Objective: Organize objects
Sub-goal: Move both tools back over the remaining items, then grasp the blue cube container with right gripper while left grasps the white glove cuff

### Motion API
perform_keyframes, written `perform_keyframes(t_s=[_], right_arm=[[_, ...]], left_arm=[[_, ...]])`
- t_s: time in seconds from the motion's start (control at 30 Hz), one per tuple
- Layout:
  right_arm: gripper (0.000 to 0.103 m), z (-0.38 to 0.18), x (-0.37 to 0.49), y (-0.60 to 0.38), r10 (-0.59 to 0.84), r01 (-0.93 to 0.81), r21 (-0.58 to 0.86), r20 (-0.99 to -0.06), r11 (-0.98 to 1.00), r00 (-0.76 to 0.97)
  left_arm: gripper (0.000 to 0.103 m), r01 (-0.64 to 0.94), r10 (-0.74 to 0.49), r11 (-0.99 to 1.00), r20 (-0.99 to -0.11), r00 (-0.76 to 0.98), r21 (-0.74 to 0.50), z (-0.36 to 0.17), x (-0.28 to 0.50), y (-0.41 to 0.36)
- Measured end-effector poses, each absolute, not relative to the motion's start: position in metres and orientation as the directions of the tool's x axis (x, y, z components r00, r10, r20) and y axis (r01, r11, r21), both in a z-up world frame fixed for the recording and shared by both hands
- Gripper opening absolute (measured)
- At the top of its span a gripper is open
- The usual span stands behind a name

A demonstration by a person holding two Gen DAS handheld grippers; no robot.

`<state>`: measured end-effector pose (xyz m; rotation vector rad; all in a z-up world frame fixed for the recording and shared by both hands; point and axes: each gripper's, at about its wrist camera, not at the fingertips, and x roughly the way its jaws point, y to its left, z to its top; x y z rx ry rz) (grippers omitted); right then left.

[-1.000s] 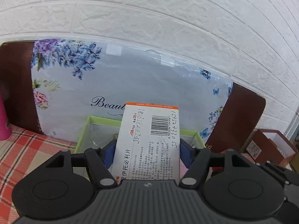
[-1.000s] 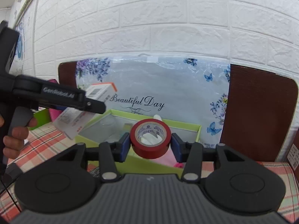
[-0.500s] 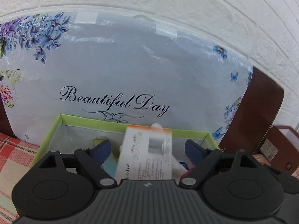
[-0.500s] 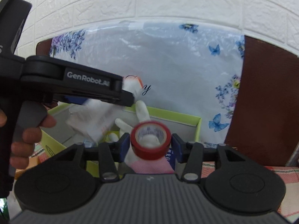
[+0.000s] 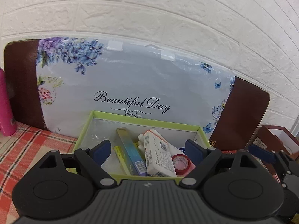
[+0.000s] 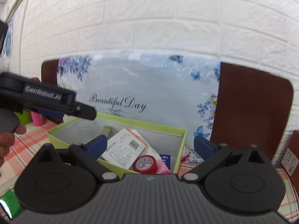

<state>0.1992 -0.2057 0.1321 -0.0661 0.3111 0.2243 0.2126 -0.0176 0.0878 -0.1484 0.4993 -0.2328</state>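
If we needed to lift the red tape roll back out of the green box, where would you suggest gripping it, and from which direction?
Come straight down from above and pinch the red tape roll across its outer rim. It lies nearly flat, hole up, leaning on the white medicine box and close to the green box wall, so a sideways approach looks blocked. Both grippers, left and right, are open.
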Motion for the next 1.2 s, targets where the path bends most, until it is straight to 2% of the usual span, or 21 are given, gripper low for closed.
perform_keyframes(t_s=[0.2, 0.33, 0.57, 0.67, 0.8, 1.0, 1.07, 1.1, 1.2], right_arm=[[0.102, 0.147, 0.141, -0.208, 0.236, -0.249, -0.016, -0.266, 0.968, 0.935], [0.102, 0.143, 0.105, -0.206, 0.254, -0.267, -0.008, -0.276, 0.964, 0.927], [0.102, 0.113, 0.056, -0.199, 0.276, -0.297, -0.003, -0.365, 0.955, 0.889], [0.095, 0.096, 0.049, -0.190, 0.287, -0.310, 0.016, -0.421, 0.951, 0.860], [0.090, 0.081, 0.057, -0.168, 0.280, -0.325, -0.007, -0.490, 0.946, 0.826], [0.089, 0.071, 0.081, -0.135, 0.259, -0.299, 0.010, -0.526, 0.954, 0.810], [0.077, 0.064, 0.087, -0.126, 0.238, -0.290, -0.016, -0.529, 0.957, 0.814], [0.059, 0.061, 0.090, -0.124, 0.220, -0.285, -0.040, -0.535, 0.958, 0.816], [0.059, 0.062, 0.084, -0.135, 0.232, -0.293, -0.026, -0.545, 0.956, 0.806]], left_arm=[[0.089, 0.160, -0.217, 0.973, -0.440, 0.871, -0.164, 0.089, 0.155, -0.003], [0.089, 0.141, -0.192, 0.980, -0.461, 0.866, -0.142, 0.077, 0.121, 0.006], [0.089, 0.102, -0.187, 0.978, -0.562, 0.806, -0.179, 0.031, 0.078, 0.020], [0.089, 0.095, -0.188, 0.978, -0.591, 0.784, -0.186, 0.016, 0.063, 0.028], [0.089, 0.063, -0.166, 0.980, -0.601, 0.782, -0.189, 0.010, 0.047, 0.042], [0.089, 0.055, -0.191, 0.970, -0.603, 0.775, -0.236, 0.007, 0.037, 0.049], [0.089, 0.071, -0.207, 0.968, -0.603, 0.770, -0.243, 0.006, 0.036, 0.047], [0.089, 0.076, -0.215, 0.966, -0.606, 0.766, -0.247, 0.005, 0.037, 0.046], [0.089, 0.098, -0.245, 0.960, -0.618, 0.747, -0.262, -0.001, 0.040, 0.037]])
